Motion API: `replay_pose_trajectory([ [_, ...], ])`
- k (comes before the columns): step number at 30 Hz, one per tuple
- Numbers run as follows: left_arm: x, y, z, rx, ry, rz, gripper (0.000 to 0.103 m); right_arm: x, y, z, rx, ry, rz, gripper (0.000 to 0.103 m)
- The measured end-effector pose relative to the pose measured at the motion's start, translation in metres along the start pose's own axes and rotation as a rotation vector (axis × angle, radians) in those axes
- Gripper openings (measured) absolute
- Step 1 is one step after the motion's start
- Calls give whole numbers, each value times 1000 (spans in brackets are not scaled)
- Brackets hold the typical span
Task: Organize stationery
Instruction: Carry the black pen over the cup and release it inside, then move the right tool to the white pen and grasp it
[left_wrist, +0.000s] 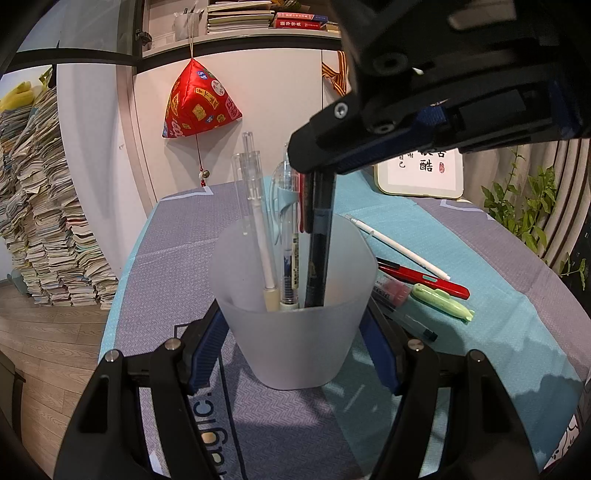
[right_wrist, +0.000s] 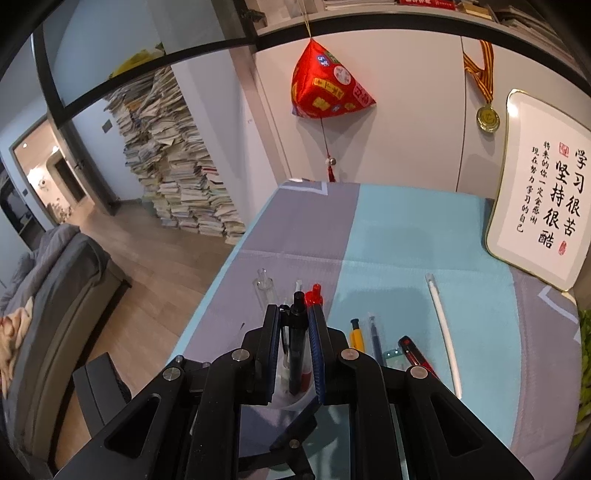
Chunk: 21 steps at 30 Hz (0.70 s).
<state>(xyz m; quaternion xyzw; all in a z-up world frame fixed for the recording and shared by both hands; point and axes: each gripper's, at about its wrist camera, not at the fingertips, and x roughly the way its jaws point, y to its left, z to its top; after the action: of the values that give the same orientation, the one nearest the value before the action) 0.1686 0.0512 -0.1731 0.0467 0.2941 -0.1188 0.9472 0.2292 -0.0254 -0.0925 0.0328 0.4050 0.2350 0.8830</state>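
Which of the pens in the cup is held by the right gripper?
The black pen: the right gripper is shut on its upper end, while the clear pens beside it stand free.

I count one frosted cup (left_wrist: 295, 332) holding four pens (left_wrist: 291, 236). Five more pens (left_wrist: 424, 277) lie on my table (left_wrist: 498, 258).

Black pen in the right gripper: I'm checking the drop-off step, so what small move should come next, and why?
Probably open the right gripper and release the black pen. Its lower end already sits deep inside the frosted cup beside the other pens, while the left gripper brackets the cup's base, so it should stand there.
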Motion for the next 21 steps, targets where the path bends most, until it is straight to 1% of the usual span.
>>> replay_pose_trajectory([
  [4,0,0,0,0,0,0,69,-1,0,0,4,0,-2,16],
  [6,0,0,0,0,-1,0,69,-4,-1,0,11,-6,11,16],
  [10,0,0,-1,0,-1,0,69,-20,-6,2,20,-44,19,16],
  [15,0,0,-1,0,0,0,69,-39,-19,5,26,-92,-31,16],
  [18,0,0,-1,1,-1,1,69,-42,-36,5,56,-90,-83,16],
  [21,0,0,-1,0,0,0,69,-38,-57,0,96,-65,-129,16],
])
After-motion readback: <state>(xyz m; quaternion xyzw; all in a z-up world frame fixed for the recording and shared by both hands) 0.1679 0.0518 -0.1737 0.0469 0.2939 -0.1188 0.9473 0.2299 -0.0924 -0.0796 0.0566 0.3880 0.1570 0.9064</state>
